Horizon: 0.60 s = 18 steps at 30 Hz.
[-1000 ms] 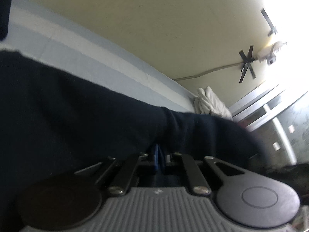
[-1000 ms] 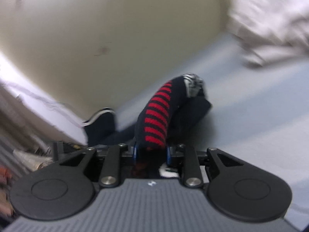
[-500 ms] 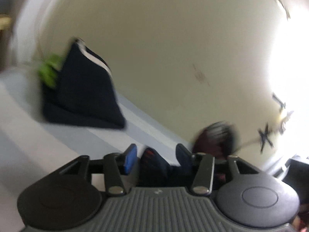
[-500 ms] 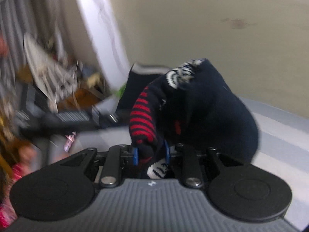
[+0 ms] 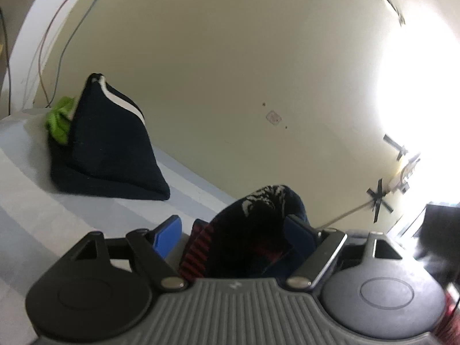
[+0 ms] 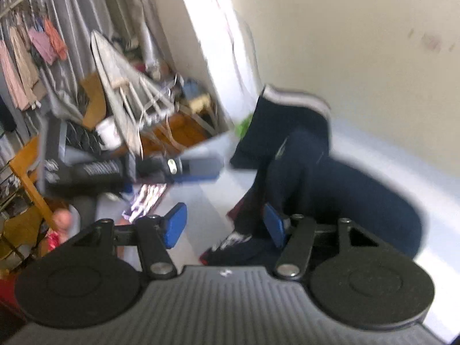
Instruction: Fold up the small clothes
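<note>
The left tool point(image 5: 234, 237) and right tool point(image 6: 224, 225) are seen spread, having just been opening; the navy red-striped garment point(image 5: 253, 230) lies loose between the pads on the bed point(image 5: 34, 210). Beyond, folded dark clothes point(image 5: 106, 143) are propped against the wall point(image 5: 230, 72).

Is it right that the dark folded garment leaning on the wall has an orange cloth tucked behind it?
Not quite: the cloth behind the dark garment is bright green, not orange. The left wrist view shows it. The garment does lean on the wall.
</note>
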Tool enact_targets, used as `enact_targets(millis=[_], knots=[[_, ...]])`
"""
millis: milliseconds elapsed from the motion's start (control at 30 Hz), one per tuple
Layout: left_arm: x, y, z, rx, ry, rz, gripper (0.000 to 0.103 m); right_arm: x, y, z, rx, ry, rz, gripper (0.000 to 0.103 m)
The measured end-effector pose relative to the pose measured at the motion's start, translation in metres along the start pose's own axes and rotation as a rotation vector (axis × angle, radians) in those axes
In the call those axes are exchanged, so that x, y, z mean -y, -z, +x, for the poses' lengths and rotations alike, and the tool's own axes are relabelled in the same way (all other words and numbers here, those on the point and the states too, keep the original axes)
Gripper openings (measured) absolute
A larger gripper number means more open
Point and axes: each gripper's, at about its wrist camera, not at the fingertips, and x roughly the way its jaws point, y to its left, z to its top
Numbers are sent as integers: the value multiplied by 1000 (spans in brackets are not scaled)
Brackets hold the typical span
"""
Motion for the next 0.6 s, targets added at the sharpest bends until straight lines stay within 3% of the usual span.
enact_targets(millis=[33,167,233,267,300,367,400,467,533,567,600], knots=[[2,2,5,-11,-8,7,81,2,-5,-1,16,33,-15,47],[4,15,25,-74,-31,21,77,31,-17,21,12,129,19,31],[4,21,34,-112,-70,47,59,40,-21,48,-10,139,16,31],[2,24,40,-147,-89,55,40,43,-22,64,-48,147,10,31],[-2,27,47,-194,-107,49,29,47,-21,83,-102,155,9,31],[-8,33,53,-206,-155,49,29,55,-3,123,-247,242,-38,30],[-9,34,52,-201,-166,52,29,55,5,135,-239,278,-93,31],[-13,32,50,-208,-155,25,29,56,2,139,-237,279,-39,32],[-15,30,49,-219,-143,6,32,54,5,135,-224,284,-66,32],[-13,29,49,-223,-140,11,37,52,7,132,-205,284,-74,32],[-11,27,49,-226,-136,18,52,49,9,128,-174,285,-85,32]])
